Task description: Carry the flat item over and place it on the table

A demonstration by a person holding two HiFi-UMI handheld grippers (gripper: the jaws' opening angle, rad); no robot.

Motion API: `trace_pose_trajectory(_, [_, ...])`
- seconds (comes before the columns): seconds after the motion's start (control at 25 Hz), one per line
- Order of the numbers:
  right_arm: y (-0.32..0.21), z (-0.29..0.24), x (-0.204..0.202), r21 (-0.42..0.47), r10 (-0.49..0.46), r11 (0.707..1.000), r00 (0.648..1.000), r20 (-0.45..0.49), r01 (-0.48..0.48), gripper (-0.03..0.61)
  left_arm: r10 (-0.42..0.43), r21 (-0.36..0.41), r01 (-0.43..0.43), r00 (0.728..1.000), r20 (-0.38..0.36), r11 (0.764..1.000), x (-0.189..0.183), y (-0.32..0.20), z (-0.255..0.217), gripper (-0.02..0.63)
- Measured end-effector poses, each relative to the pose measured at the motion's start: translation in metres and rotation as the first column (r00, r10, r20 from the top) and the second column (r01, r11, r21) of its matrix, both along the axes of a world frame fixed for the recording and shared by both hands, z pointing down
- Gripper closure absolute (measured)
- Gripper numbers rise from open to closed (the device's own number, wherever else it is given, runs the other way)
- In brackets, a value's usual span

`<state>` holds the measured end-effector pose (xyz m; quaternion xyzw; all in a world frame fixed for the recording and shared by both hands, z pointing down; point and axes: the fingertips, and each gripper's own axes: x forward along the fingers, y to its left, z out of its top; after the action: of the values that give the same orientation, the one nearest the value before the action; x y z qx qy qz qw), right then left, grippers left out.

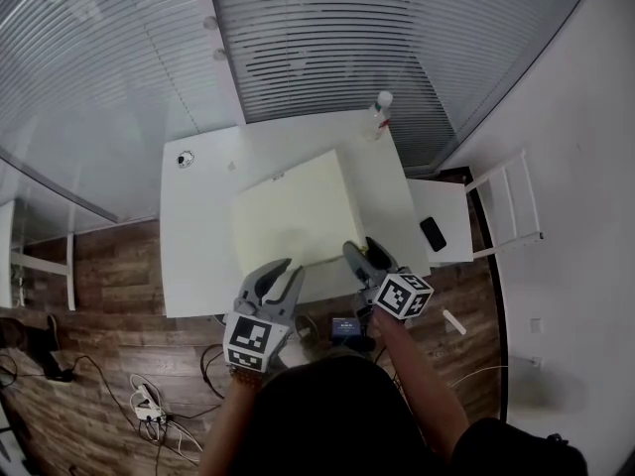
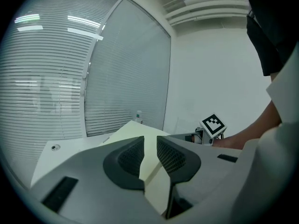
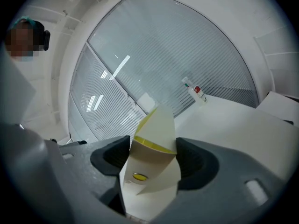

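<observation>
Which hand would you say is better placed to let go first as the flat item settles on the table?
Right, probably. The right gripper pinches a curled bit of the flat item, so releasing there should let it lie flat on the table, while the left gripper steadies a straighter edge.

Seen from above, the person has dark hair (image 1: 342, 410) at six o'clock of the head view. A black short-sleeved top (image 1: 521, 449) shows toward five o'clock, and the forearms are bare. The left gripper (image 1: 292, 268) and the right gripper (image 1: 360, 248) are moulded in light grey plastic. Each has two curved jaws lined with dark pads (image 2: 172, 157) of fine mesh texture. Each also carries a cube (image 1: 249, 343) printed with black-and-white square markers. The right one's cube (image 1: 404, 295) sits at four o'clock from its jaws.
</observation>
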<state>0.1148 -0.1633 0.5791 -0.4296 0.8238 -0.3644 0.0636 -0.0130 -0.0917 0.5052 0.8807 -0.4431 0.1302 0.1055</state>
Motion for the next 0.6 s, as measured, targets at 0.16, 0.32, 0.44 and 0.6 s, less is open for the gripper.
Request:
trace_pose_trajectory(0.16, [0.005,0.012,-0.01,-0.021,-0.02,1.0,1.0,-0.007,0.02,0.272,0.01,0.001,-0.01,1.0,0.004,1.0,0.006,-0.003,0.002,0.523])
trace_pose_trajectory(0.32, [0.007,0.02,-0.016,-0.041,-0.029,0.999,1.0,-0.008,0.029,0.272,0.019,-0.002,-0.019,1.0,0.006,1.0,0.01,-0.002,0.003,0.523])
trace_pose_trajectory(0.44, [0.009,0.027,-0.017,-0.056,-0.042,0.998,0.999,-0.011,0.042,0.27,0.024,-0.008,-0.024,1.0,0.01,1.0,0.014,0.0,0.006,0.523])
trace_pose_trajectory(0.6, [0.011,0.035,-0.015,-0.069,-0.052,0.996,0.998,-0.027,0.05,0.27,0.025,-0.016,-0.025,1.0,0.011,1.0,0.015,0.002,0.009,0.523])
